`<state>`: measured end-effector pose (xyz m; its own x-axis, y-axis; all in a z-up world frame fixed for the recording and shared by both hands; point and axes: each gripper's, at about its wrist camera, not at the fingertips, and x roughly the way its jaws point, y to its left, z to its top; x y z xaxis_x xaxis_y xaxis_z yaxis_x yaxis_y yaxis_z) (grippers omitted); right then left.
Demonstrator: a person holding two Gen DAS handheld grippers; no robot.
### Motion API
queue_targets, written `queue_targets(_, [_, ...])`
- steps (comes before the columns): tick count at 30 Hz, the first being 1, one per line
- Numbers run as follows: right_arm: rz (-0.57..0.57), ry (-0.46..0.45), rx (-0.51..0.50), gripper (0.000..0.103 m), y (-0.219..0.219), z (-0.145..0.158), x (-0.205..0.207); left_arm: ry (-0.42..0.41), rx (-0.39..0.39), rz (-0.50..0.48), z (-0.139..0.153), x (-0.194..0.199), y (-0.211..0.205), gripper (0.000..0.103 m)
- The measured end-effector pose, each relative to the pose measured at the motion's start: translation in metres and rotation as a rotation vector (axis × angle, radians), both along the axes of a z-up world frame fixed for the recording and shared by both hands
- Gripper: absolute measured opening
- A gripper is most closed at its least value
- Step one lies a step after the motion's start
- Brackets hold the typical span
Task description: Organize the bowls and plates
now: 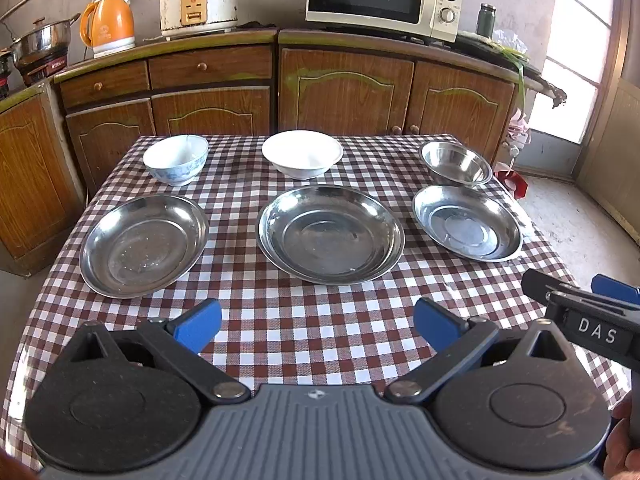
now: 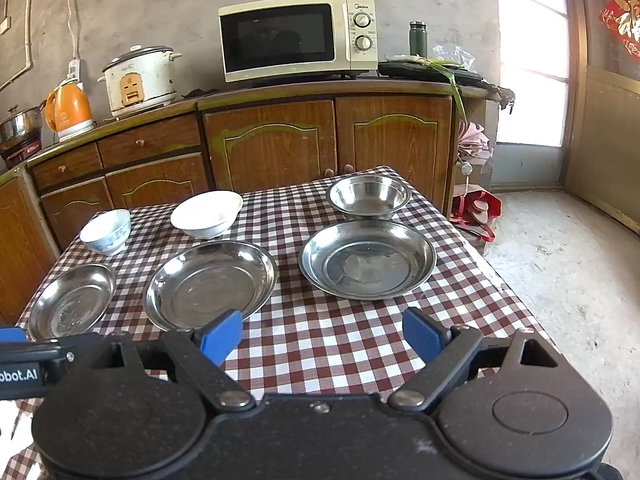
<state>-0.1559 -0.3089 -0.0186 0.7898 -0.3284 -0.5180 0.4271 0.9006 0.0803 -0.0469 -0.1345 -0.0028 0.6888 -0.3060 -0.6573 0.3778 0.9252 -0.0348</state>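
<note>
Left wrist view takes in the whole table (image 1: 280, 320) with its checked cloth, and nothing on it has been gathered yet, so I'd judge the job is only at its start. Biggest is the middle steel plate (image 1: 330, 234), with a left steel plate (image 1: 144, 245) and a right steel plate (image 1: 467, 222) flanking it in the near row, each apart from its neighbour. Behind them sit a white bowl (image 1: 303, 154), a steel bowl (image 1: 456, 163) just beyond the right plate, and a small blue-patterned bowl (image 1: 176, 159). Both tools hang over the near edge holding nothing: the left gripper (image 1: 317, 325) has its blue pads spread wide, and so does the right gripper (image 2: 322, 338). The next move, I'd guess, calls for closing on a thin plate rim and lifting it without sliding its neighbours.
</note>
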Motion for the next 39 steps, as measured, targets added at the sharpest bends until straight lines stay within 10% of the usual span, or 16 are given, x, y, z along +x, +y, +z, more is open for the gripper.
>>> queue_targets(39, [0.108,0.022,-0.025,0.103,0.037,-0.004,0.023,-0.003,-0.006,0.092,0.001,0.012,0.035,0.103])
